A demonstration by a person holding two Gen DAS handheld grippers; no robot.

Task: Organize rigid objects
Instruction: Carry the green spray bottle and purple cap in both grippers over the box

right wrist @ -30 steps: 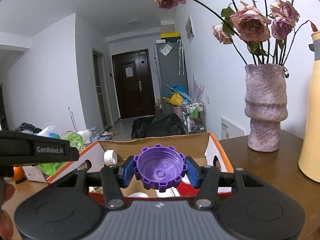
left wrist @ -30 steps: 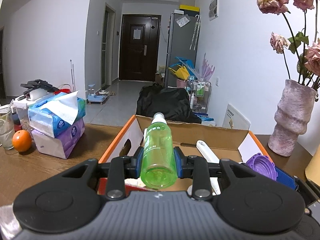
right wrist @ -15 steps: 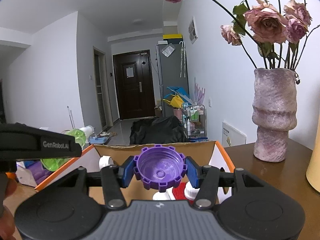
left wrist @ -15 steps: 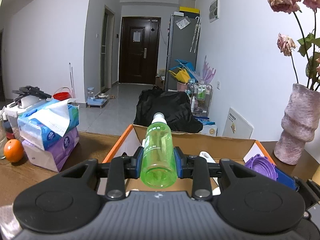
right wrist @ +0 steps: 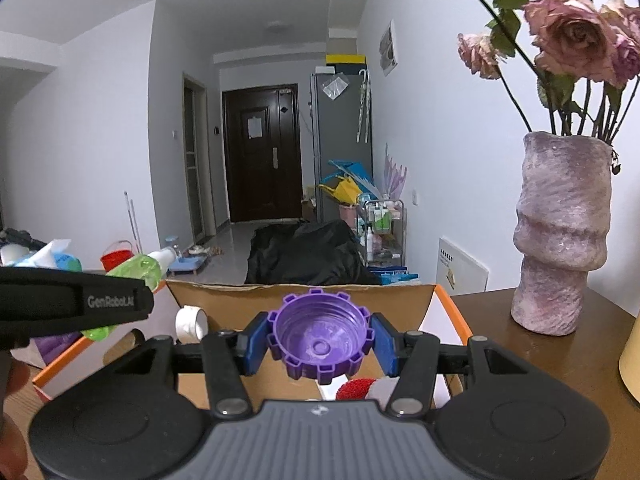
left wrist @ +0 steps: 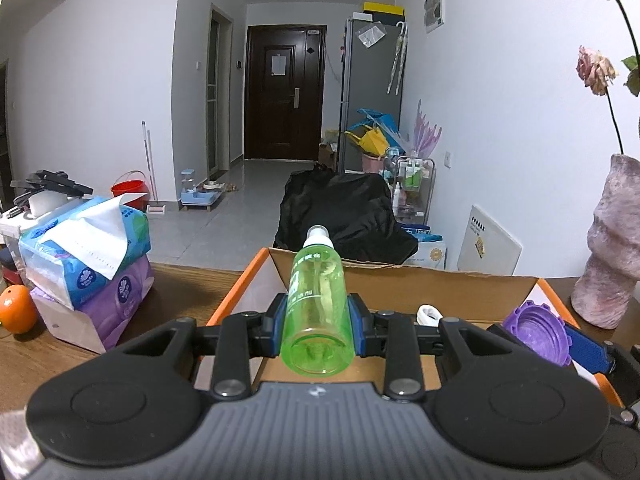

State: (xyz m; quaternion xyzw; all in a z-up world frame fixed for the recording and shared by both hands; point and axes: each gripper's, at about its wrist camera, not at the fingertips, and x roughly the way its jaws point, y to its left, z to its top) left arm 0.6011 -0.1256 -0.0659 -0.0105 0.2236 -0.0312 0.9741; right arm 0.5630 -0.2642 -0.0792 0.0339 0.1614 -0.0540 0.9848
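Wooden table (left wrist: 192,280) by a hallway, with an open box (left wrist: 400,280) on it and both grippers raised over that box.

Left gripper (left wrist: 318,328) is clamped on a green bottle (left wrist: 318,312), white cap pointing away over the box's far wall. Right gripper (right wrist: 318,338) grips a purple cap (right wrist: 319,334), hollow side facing the camera, above the box's middle. A white piece (right wrist: 188,322) shows at the box's left side, something red (right wrist: 354,388) lower inside. Tissue packs (left wrist: 88,256) and an orange (left wrist: 18,308) sit left of the box, a vase (right wrist: 560,232) of dried roses right of it.
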